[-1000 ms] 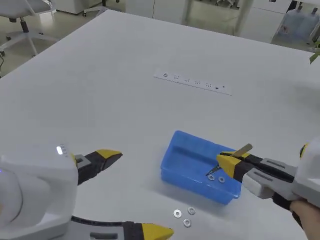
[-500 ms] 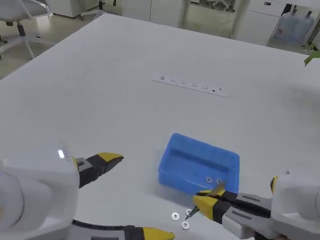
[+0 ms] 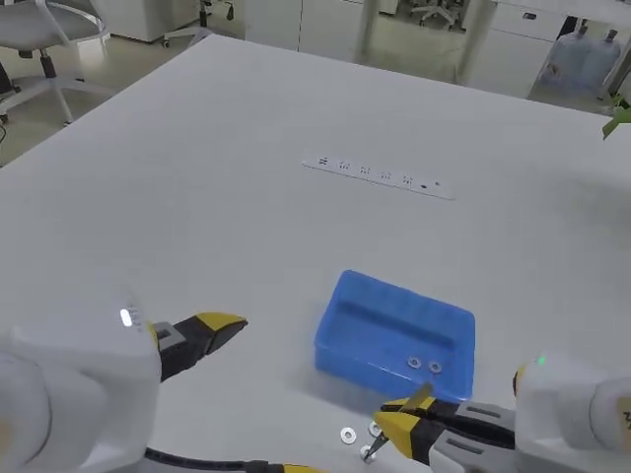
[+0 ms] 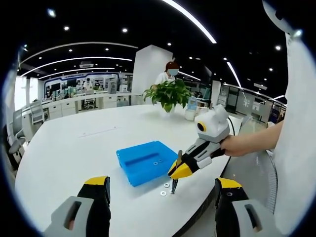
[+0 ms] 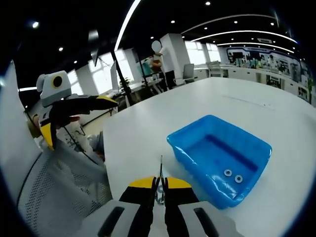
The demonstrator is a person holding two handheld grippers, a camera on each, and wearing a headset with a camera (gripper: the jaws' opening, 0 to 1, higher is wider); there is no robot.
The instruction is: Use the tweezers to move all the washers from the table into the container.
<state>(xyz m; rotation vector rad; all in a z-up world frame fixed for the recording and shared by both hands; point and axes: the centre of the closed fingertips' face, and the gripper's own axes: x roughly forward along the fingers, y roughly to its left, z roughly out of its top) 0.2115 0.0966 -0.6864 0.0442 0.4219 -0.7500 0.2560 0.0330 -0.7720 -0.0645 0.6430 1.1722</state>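
Head view. Blue container (image 3: 340, 335) sat on the white desk (image 3: 197, 197), with two washers (image 3: 424, 366) inside by its near wall. Three loose washers (image 3: 347, 435) lay on the desk just in front of that wall. Right hand-held gripper (image 3: 399, 431) was low at the right, its tweezers (image 3: 418, 397) angled down among them. Left hand-held gripper (image 3: 268, 394) was off to the left, well apart from the work.

Left gripper view. Own jaws stood wide apart with nothing between. Across the desk the tweezer tip was down at the desk beside the loose washers. Too small to tell whether it had one.

Right gripper view. Jaws were pressed together, clamped on the tweezers. Container was just ahead, to the right.

Judgement: pick-up step, with two washers in and three to go. The next move calls for a firm nip on a washer's edge, a clean lift, a short carry over the near wall, then release.
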